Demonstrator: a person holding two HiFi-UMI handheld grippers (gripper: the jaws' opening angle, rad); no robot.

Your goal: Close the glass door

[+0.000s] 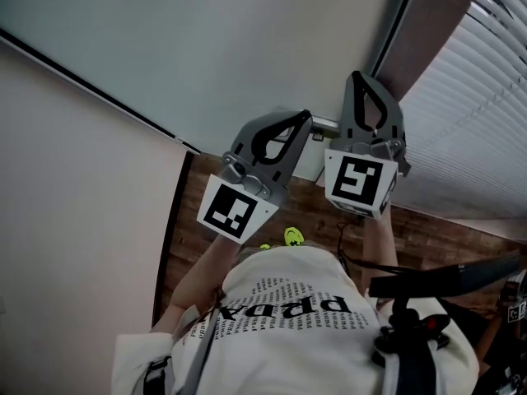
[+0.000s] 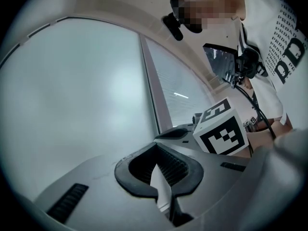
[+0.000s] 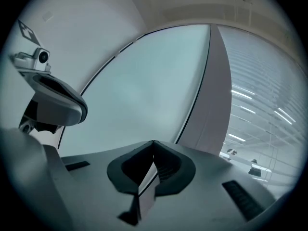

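Ahead of left gripper and right gripper, near their tips: door, frosted glass, filling the view. Its long edge runs upright along the post, off to the right, so the right gripper is nearer it. Both jaw pairs pressed tip to tip, nothing held. Gap at post: cannot tell.

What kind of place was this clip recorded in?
Probably an office or similar workplace interior, though little of the room shows. The clues are a large frosted glass door set beside a plain white wall, horizontal window blinds at the right, and a wood-plank floor.
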